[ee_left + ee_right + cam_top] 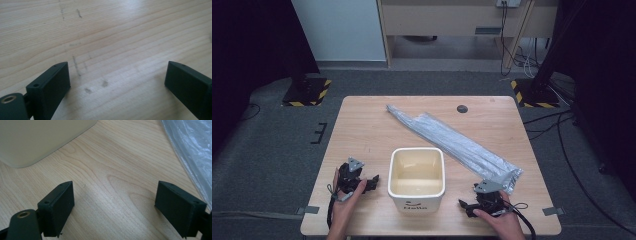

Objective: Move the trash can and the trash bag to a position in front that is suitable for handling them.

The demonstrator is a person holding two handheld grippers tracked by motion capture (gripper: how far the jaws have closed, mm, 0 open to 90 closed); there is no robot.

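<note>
A cream square bin stands near the front middle of the wooden table. A long folded grey plastic bag lies diagonally from the back middle to the right front. My left gripper rests left of the bin, held by a hand, its jaws wide open over bare wood. My right gripper sits right of the bin, just in front of the bag's near end. Its jaws stand open over bare wood, with the bin's wall at upper left and the bag at upper right.
A small dark round hole marks the table's back edge. Cables trail from both grippers off the front edge. Beyond the table are grey carpet, black stand bases with yellow stripes and a wooden desk.
</note>
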